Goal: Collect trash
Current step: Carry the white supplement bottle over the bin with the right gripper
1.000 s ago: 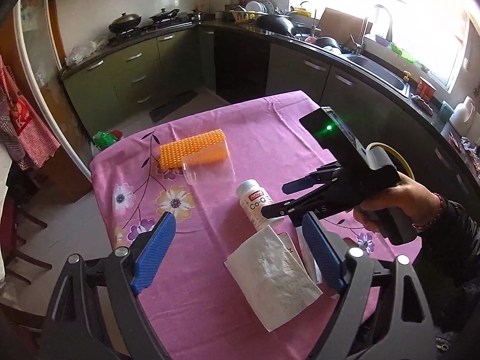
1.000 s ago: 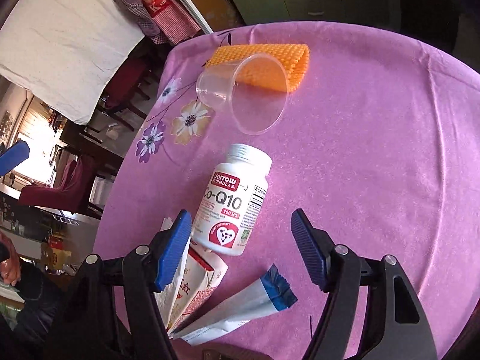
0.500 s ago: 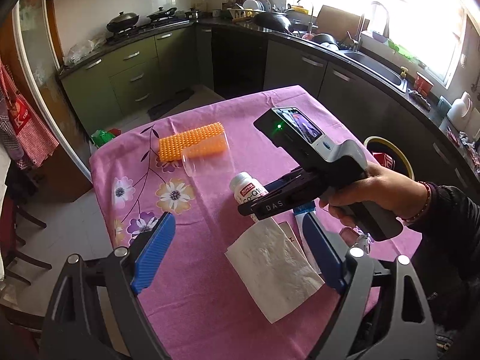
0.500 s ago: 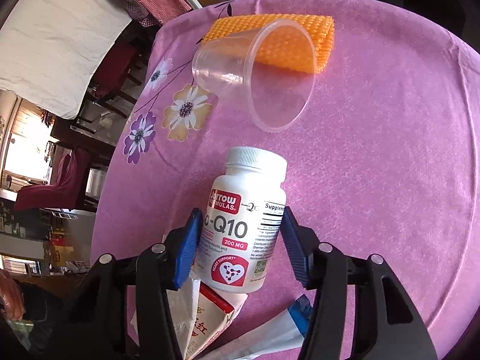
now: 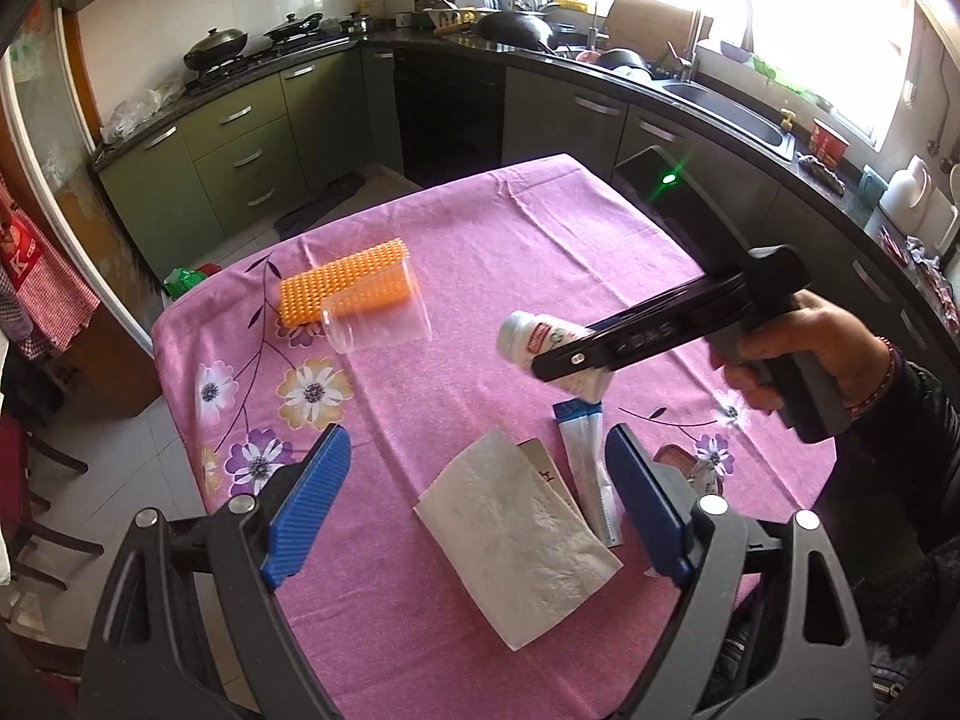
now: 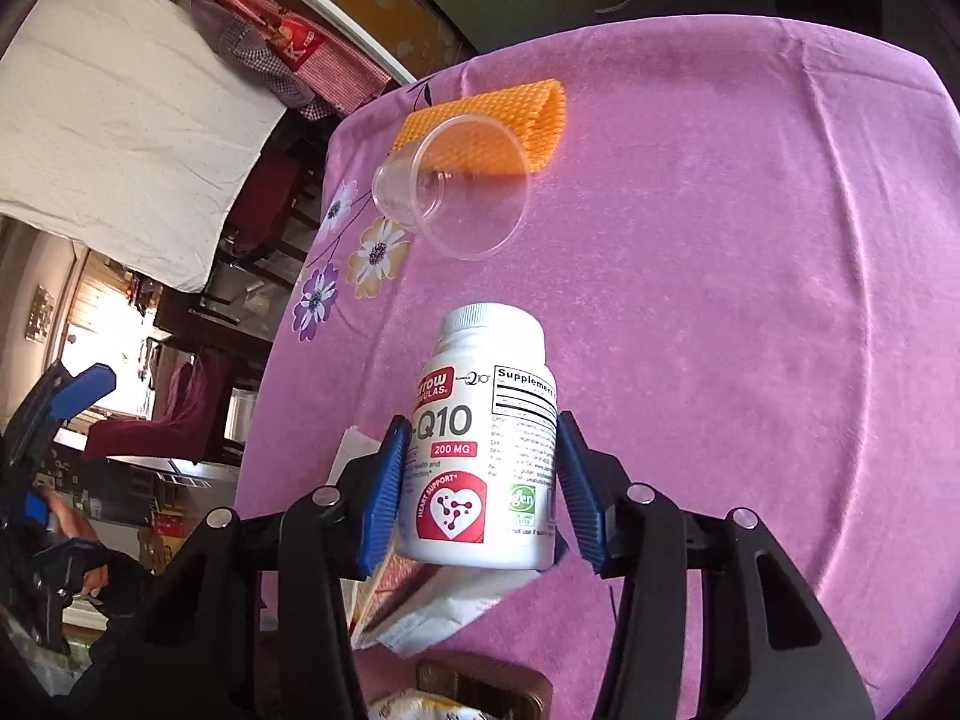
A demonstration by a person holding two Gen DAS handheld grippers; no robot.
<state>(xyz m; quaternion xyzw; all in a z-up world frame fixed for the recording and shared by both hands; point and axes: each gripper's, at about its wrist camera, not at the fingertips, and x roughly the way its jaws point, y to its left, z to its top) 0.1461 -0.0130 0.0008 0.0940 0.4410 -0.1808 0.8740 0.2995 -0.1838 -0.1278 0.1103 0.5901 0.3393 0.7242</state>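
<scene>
My right gripper (image 6: 477, 483) is shut on a white Co-Q10 pill bottle (image 6: 480, 420) and holds it lifted above the pink tablecloth (image 6: 720, 300); the bottle also shows in the left wrist view (image 5: 543, 345). My left gripper (image 5: 474, 498) is open and empty, hovering over a white paper napkin (image 5: 516, 534). A clear plastic cup (image 5: 375, 327) lies on its side against an orange mesh sleeve (image 5: 345, 282). A blue-and-white sachet (image 5: 585, 450) and a small carton (image 5: 540, 459) lie next to the napkin.
The table stands in a kitchen, with green cabinets (image 5: 240, 150) behind it and a dark counter with a sink (image 5: 726, 114) to the right. A green bag (image 5: 186, 279) lies on the floor beyond the far left corner. Chairs stand at the left (image 6: 198, 402).
My right gripper closed on the pill bottle and lifted it off the cloth. My left gripper stayed open over the napkin.
</scene>
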